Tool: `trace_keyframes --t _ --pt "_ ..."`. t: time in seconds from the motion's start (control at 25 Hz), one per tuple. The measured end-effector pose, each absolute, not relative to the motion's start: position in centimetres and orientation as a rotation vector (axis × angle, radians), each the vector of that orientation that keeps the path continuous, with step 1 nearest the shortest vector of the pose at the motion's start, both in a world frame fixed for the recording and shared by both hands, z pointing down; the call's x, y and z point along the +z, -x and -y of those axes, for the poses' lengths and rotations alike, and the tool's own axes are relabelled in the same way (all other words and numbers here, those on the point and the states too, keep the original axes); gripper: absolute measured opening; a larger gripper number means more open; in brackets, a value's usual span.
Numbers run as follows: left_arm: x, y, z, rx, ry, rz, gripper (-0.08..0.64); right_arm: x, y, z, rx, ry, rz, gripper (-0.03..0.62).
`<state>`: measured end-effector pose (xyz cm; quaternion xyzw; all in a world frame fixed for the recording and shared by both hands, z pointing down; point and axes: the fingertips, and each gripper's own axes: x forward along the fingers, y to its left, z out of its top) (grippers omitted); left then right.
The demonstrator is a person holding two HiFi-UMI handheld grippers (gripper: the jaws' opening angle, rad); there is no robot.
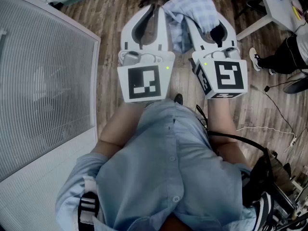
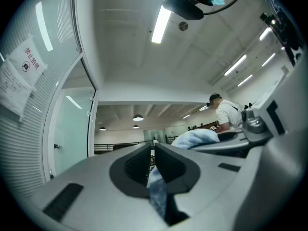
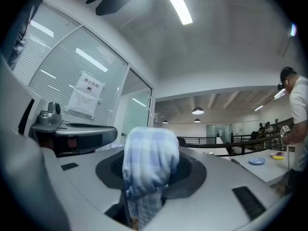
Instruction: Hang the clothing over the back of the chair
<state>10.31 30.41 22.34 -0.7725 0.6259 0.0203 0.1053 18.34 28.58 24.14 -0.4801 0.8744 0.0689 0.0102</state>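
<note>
The clothing [image 1: 195, 8] is a light blue checked shirt, bunched up in front of me above the wooden floor. In the head view both grippers are held side by side at chest height. My left gripper [image 1: 156, 9] pinches a fold of it; in the left gripper view the jaws stand nearly together with blue cloth [image 2: 157, 191] squeezed in the gap. My right gripper [image 1: 206, 19] is shut on the shirt too, and the cloth [image 3: 149, 162] drapes over its jaws and hides their tips. No chair can be made out in any view.
A glass partition with blinds [image 1: 43, 81] runs along my left. A white table [image 1: 281, 11] stands at the upper right, with a person [image 1: 288, 52] beside it. Cables [image 1: 279, 121] lie on the floor to the right.
</note>
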Motion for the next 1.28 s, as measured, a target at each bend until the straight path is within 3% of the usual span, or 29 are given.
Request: trace_keyframes --t 0.56,1.28 --pt "22.4 -14.9 -30.1 0.06 2.218 -1.878 0.026 24.6 -23.0 -27.8 0.157 1.428 -2.73 0.17" --pt "23.4 -7.4 -14.9 0.05 2.242 -1.907 0.026 24.6 -15.1 -13.8 0.144 1.334 -2.768 0.172"
